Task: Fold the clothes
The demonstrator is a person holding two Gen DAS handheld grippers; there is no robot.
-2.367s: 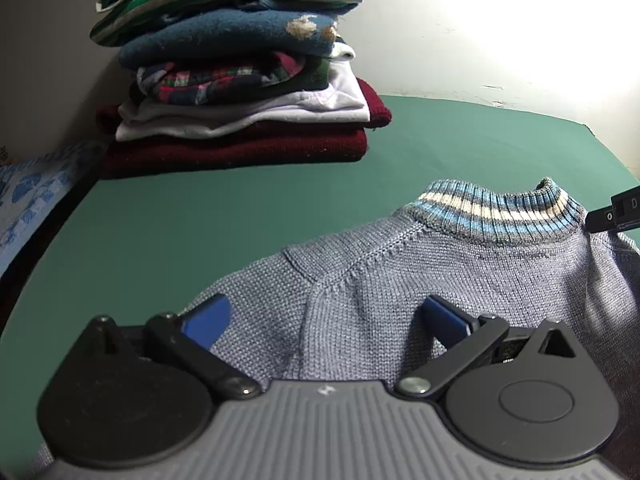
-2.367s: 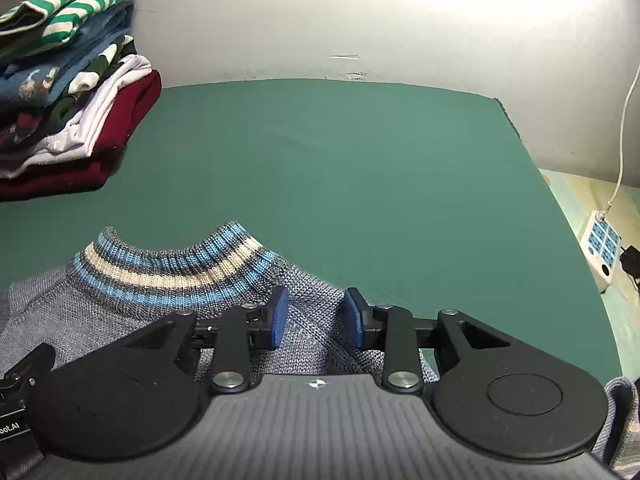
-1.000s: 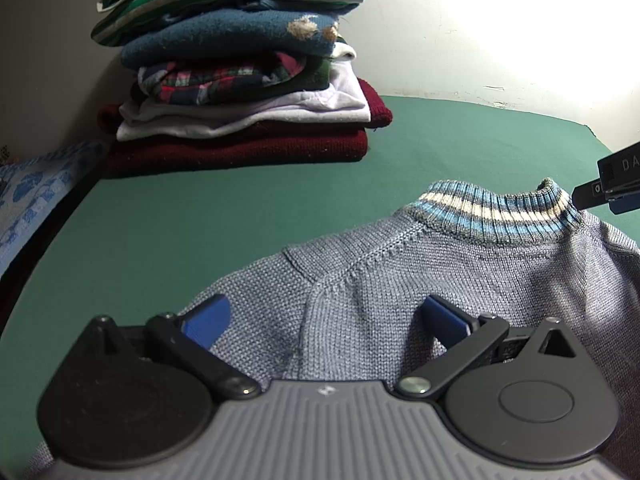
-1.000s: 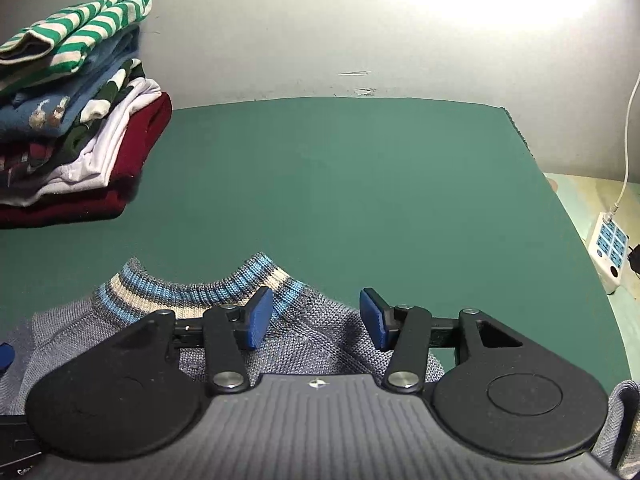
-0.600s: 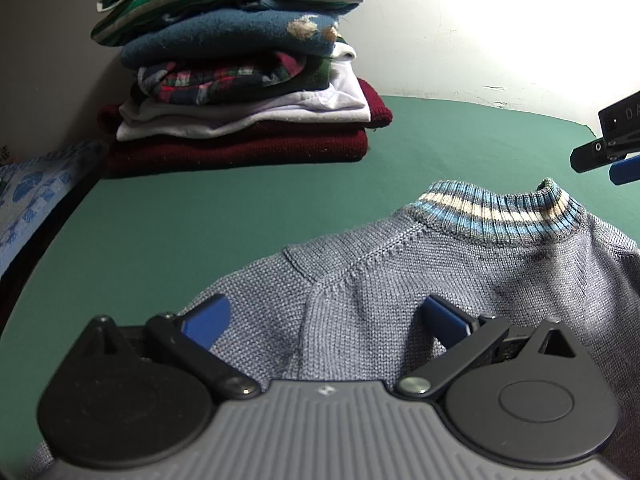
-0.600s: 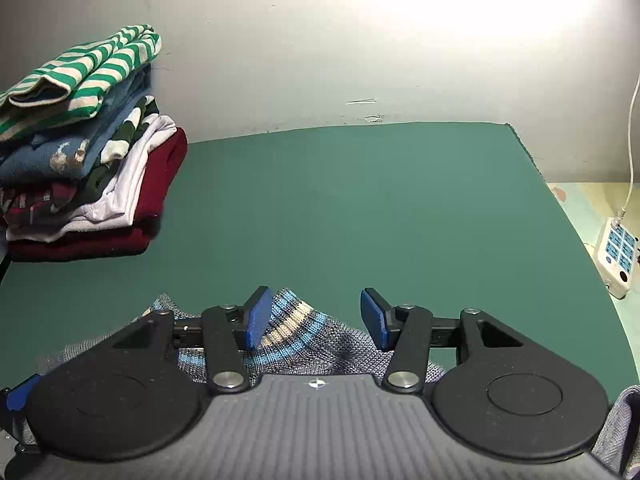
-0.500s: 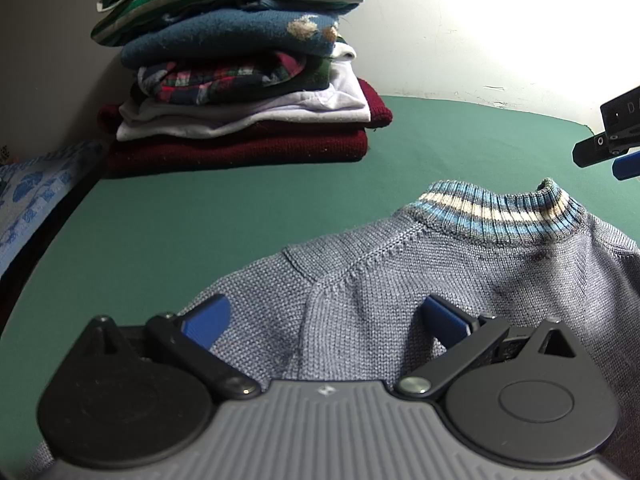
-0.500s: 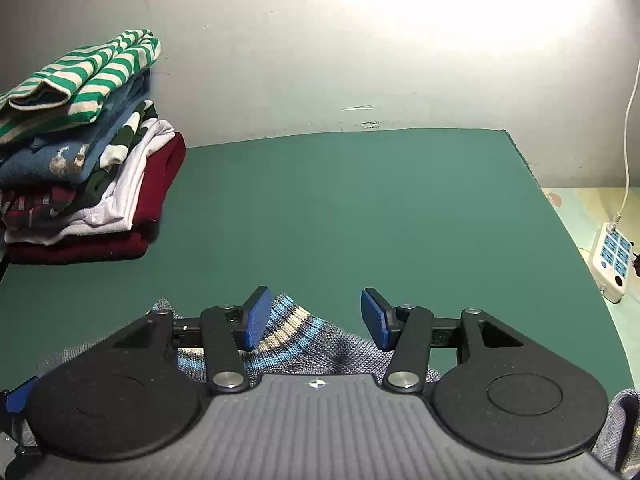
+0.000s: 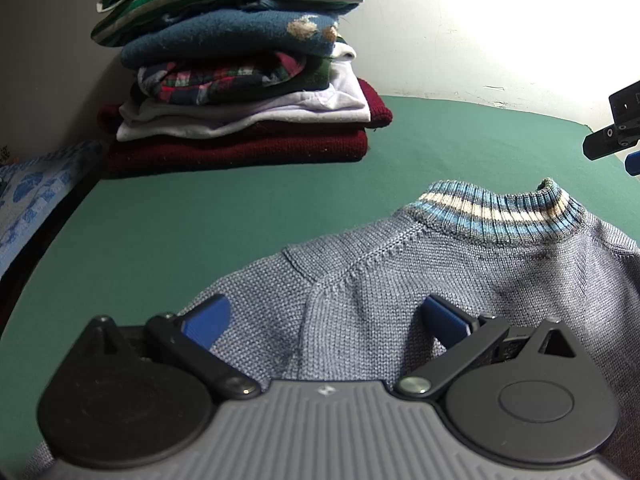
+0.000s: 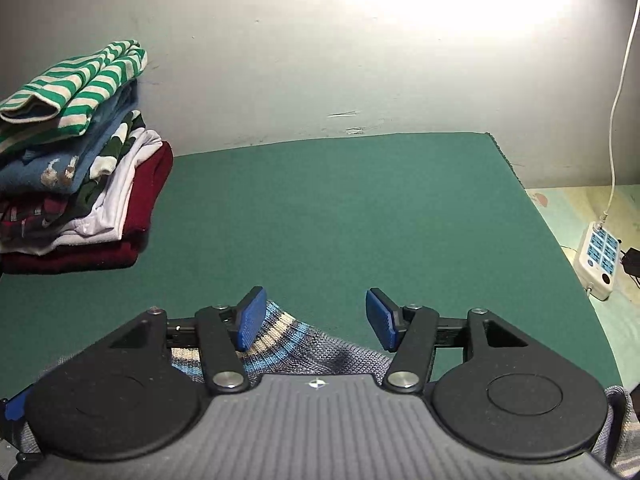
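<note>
A grey-blue knitted sweater [image 9: 460, 280] lies flat on the green table [image 9: 200, 232], its ribbed collar [image 9: 496, 216], striped in blue and cream, pointing toward the far wall. The left gripper [image 9: 326, 318] stands low over the sweater's shoulder area, jaws spread wide; its blue pads [image 9: 208, 318] sit on either side of the raglan seam with the knit lying flat between them, and nothing is pinched. Whether the pad tips actually touch the fabric cannot be told. The right gripper [image 10: 316, 318] is raised above the collar end of the sweater [image 10: 320, 354], its jaws opening, with only the table and the collar's edge showing in the gap below them; the cloth is not clamped. The left pad [image 10: 250, 318] appears over the striped collar [image 10: 280, 330], the right one over bare table just past the sweater's edge. In the left wrist view the right gripper's black tip [image 9: 614, 136] shows at the right border, above and clear of the collar. A pile of folded clothes [image 9: 240, 76] stands at the table's far left corner, well apart from the sweater, topped by a green-and-white striped garment [image 10: 80, 80]. A white power strip [image 10: 600, 258] lies off the table's right side.
</note>
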